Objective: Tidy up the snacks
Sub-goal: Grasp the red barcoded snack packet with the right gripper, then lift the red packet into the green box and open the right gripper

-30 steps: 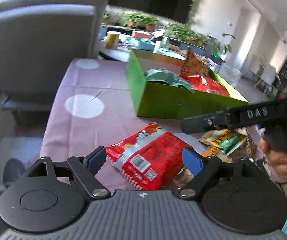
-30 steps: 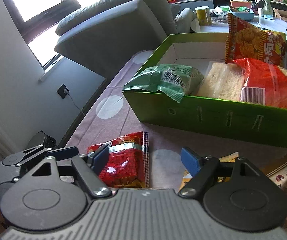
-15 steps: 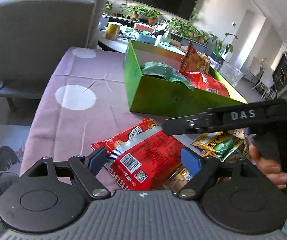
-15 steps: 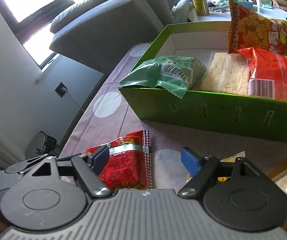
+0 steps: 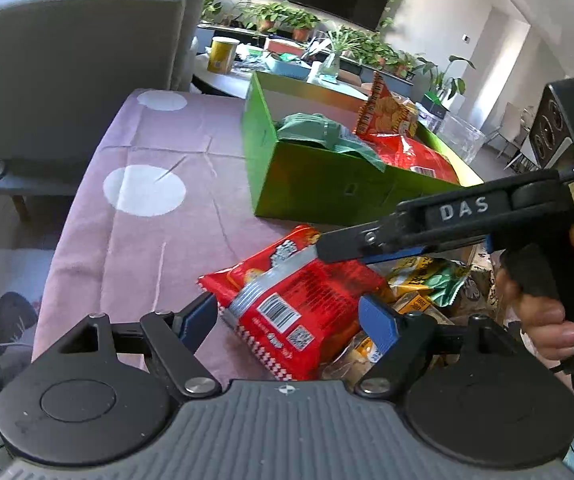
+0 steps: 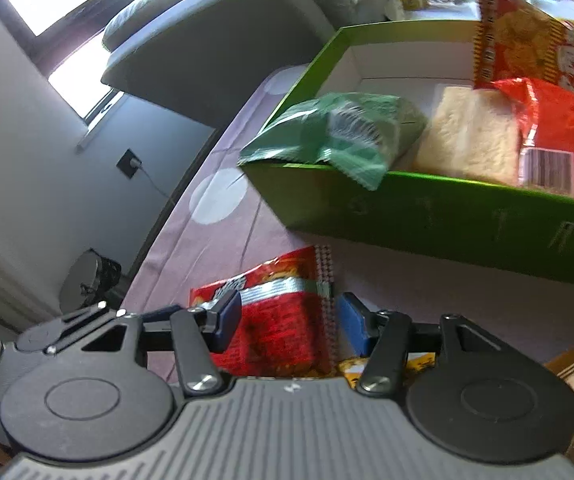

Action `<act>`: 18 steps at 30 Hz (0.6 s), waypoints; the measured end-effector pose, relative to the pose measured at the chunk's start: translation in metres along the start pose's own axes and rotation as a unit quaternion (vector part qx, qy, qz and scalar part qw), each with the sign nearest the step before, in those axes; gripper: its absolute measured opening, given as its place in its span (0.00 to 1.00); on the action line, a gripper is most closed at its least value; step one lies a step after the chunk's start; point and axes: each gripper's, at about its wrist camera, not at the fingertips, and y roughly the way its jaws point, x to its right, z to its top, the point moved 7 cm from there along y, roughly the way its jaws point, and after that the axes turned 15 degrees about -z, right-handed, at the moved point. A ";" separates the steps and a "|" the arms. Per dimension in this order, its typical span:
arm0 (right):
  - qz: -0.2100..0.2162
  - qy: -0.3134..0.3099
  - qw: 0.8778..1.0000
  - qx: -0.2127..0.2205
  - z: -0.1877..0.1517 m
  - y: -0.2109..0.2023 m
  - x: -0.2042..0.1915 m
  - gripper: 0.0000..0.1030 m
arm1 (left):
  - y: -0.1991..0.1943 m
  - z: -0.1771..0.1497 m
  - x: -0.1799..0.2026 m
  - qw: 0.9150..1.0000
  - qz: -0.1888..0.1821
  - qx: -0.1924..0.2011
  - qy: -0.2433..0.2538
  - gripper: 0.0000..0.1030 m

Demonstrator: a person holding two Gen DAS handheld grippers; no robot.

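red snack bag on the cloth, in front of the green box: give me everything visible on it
The red snack bag is a glossy, crinkled foil pouch with a silver band, white barcode label, QR code and zigzag-crimped end seams. It lies flat on the purple dotted tablecloth, outside the green box, with one edge overlapping the yellow and green packets beside it. It sits between the fingers of both the left gripper and the right gripper, whose jaws are closing; pad contact is not clear.

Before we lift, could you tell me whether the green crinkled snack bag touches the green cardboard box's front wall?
Touching: the right wrist view shows the green snack bag draped over the green box's front rim.
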 end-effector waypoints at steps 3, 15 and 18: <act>0.000 0.002 1.000 -0.009 0.001 0.001 0.003 0.57 | 0.002 -0.001 -0.001 1.000 -0.003 -0.004 -0.006 0.73; 0.005 -0.056 0.998 0.003 -0.006 -0.009 -0.028 0.55 | -0.002 0.009 0.015 1.000 -0.002 0.011 0.026 0.72; 0.002 -0.062 0.997 0.035 -0.001 -0.025 -0.031 0.55 | -0.010 0.020 0.026 0.999 0.000 0.027 0.045 0.72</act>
